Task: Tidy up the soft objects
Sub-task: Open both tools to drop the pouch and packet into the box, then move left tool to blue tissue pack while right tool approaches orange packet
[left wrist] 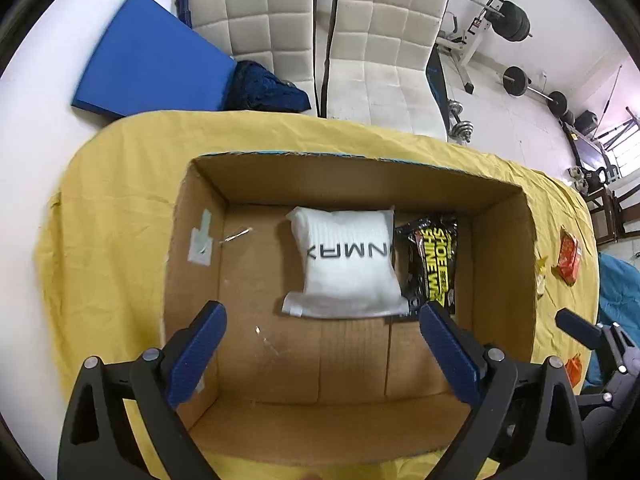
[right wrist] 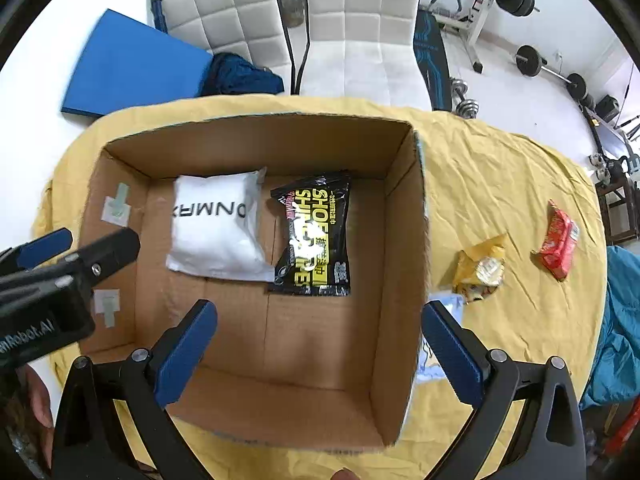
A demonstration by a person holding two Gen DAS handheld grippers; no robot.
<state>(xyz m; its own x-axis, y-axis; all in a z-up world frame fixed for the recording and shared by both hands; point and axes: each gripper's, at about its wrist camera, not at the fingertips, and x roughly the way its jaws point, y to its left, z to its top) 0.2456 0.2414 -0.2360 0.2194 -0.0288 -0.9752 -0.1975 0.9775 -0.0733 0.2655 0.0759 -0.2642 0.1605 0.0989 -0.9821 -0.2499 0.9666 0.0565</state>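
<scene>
An open cardboard box [left wrist: 192,264] [right wrist: 404,240] stands on a yellow tablecloth. On its floor lie a white soft pack with black lettering [left wrist: 346,264] [right wrist: 214,226] and, to its right, a black and yellow shoe-wipe packet [left wrist: 434,264] [right wrist: 314,240]. My left gripper [left wrist: 322,314] hovers over the box, open, with nothing between its blue pads. My right gripper [right wrist: 320,312] is also above the box, open and empty. Part of the left gripper's body [right wrist: 60,280] shows at the left edge of the right wrist view.
On the cloth right of the box lie a yellow snack packet [right wrist: 480,270], a red packet [right wrist: 558,240] [left wrist: 568,256] and a pale blue packet [right wrist: 448,320] beside the box wall. Two white chairs [left wrist: 376,40], a blue mat [left wrist: 148,56] and weights stand beyond the table.
</scene>
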